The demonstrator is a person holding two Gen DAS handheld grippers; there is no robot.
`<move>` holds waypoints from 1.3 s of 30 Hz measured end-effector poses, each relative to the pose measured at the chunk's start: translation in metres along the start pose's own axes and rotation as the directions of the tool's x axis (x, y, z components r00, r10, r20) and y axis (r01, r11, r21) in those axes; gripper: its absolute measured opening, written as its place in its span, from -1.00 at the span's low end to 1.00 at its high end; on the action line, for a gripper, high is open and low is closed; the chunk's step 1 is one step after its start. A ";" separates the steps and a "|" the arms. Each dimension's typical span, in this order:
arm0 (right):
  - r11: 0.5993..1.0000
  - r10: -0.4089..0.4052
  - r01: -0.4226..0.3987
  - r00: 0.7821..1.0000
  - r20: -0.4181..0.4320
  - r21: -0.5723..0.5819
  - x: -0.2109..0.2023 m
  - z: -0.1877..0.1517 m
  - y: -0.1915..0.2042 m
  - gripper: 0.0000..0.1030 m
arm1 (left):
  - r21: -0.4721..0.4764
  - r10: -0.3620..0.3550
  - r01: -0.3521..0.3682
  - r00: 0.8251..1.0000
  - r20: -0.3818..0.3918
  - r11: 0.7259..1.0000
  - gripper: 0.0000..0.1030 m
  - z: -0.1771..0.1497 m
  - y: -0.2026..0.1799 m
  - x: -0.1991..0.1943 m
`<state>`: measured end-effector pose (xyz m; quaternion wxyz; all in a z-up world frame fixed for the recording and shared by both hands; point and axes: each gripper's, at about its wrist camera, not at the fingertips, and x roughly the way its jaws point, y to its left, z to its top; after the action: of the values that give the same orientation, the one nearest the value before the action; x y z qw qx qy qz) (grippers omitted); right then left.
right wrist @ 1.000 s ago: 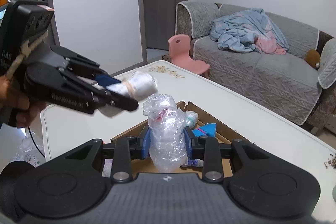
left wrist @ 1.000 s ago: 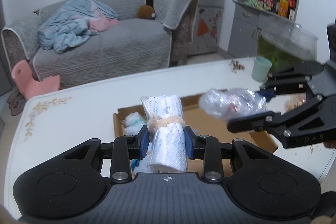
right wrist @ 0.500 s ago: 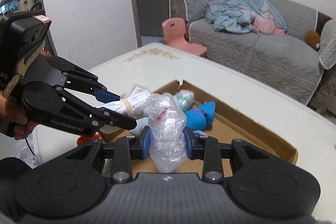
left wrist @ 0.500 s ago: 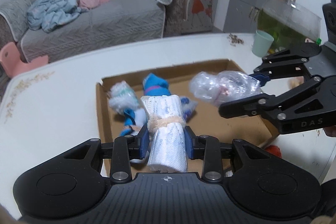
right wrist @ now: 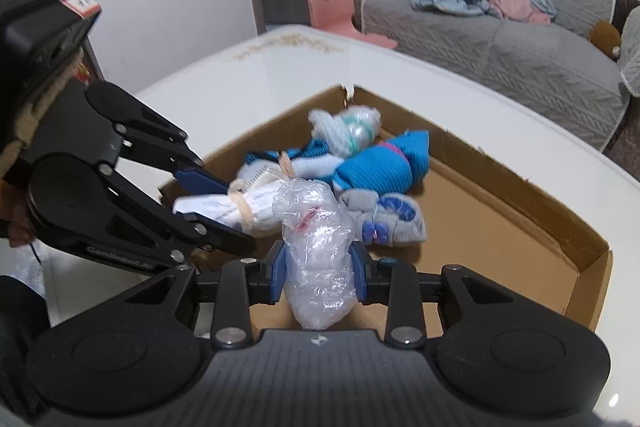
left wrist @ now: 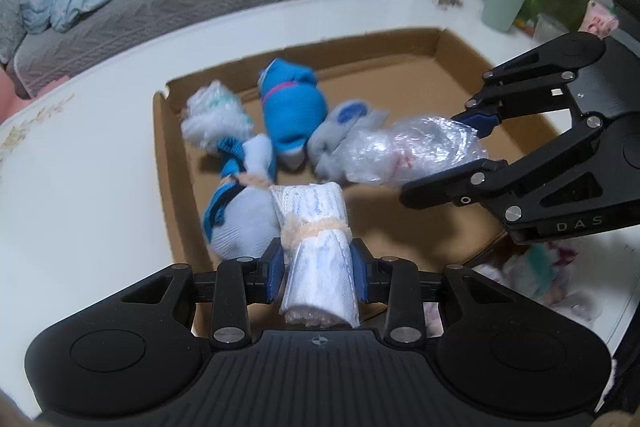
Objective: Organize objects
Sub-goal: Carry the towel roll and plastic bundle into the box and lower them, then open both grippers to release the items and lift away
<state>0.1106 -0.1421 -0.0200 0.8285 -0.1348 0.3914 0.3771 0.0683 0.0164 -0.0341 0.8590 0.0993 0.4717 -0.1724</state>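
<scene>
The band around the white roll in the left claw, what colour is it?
Pale peach band, best seen in the left wrist view.

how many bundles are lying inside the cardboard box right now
4 in the cardboard box: a fluffy white bundle nearest the far corner, a bright blue bundle, a grey bundle and a pale blue bundle beside them. More may be hidden behind the two held bundles.

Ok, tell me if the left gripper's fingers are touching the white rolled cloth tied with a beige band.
Touching. In the left wrist view both blue-padded fingers press the sides of the white rolled cloth, no gap visible.
</scene>
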 end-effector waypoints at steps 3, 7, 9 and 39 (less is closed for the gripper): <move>1.000 -0.012 0.011 0.999 -0.030 -0.007 0.009 0.000 0.003 -0.42 | -0.005 0.017 -0.017 1.000 -0.019 1.000 -0.20 0.000 0.004 0.004; 1.000 -0.012 0.011 0.999 -0.052 -0.019 0.019 0.000 0.009 -0.42 | -0.016 0.025 -0.025 1.000 -0.016 1.000 -0.20 -0.001 0.007 0.006; 0.999 -0.029 0.027 0.997 -0.064 -0.030 0.024 0.000 0.013 -0.42 | -0.017 0.038 -0.038 0.999 -0.018 0.999 -0.20 0.000 0.006 0.008; 0.994 -0.034 0.019 0.989 -0.144 -0.108 0.040 0.013 0.049 -0.23 | -0.029 0.101 -0.098 0.990 0.097 0.995 0.39 -0.016 0.004 -0.044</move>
<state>0.0981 -0.0811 -0.0375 0.7944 -0.2110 0.4283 0.3754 0.0357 0.0348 -0.0059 0.8898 0.1036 0.4255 -0.1282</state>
